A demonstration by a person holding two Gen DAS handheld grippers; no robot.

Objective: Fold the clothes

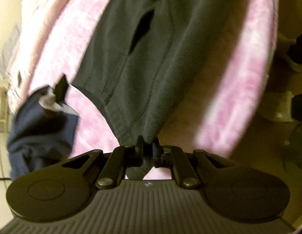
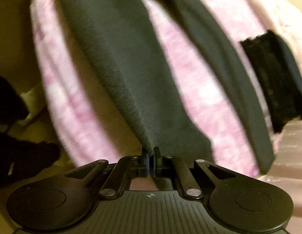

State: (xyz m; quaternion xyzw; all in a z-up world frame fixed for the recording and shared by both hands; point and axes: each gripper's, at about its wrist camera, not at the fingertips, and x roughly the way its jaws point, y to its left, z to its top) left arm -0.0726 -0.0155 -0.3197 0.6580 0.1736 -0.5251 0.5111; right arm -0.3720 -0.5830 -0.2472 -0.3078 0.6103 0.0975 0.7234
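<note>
Pinching one dark grey garment (image 1: 131,62) at two spots, ready for a fold.

Nearest each lens, the tongs are clenched on cloth: the left gripper (image 1: 148,143) bites a stitched hem corner of the garment, and the right gripper (image 2: 150,156) nips another edge of what looks like the same grey fabric (image 2: 119,62), probably so the piece can be lifted and stretched between both hands before it is doubled over. Beyond the jaws the garment drapes away over a pink mottled cover (image 1: 238,78), which seems to serve as the folding surface. Farther off lie a navy item (image 1: 41,128) in the left view and a black ribbed piece (image 2: 272,85) in the right view, apparently waiting or set aside. Count: two grippers, one held garment, one pink cover, two other dark pieces; motion blur hides more.
</note>
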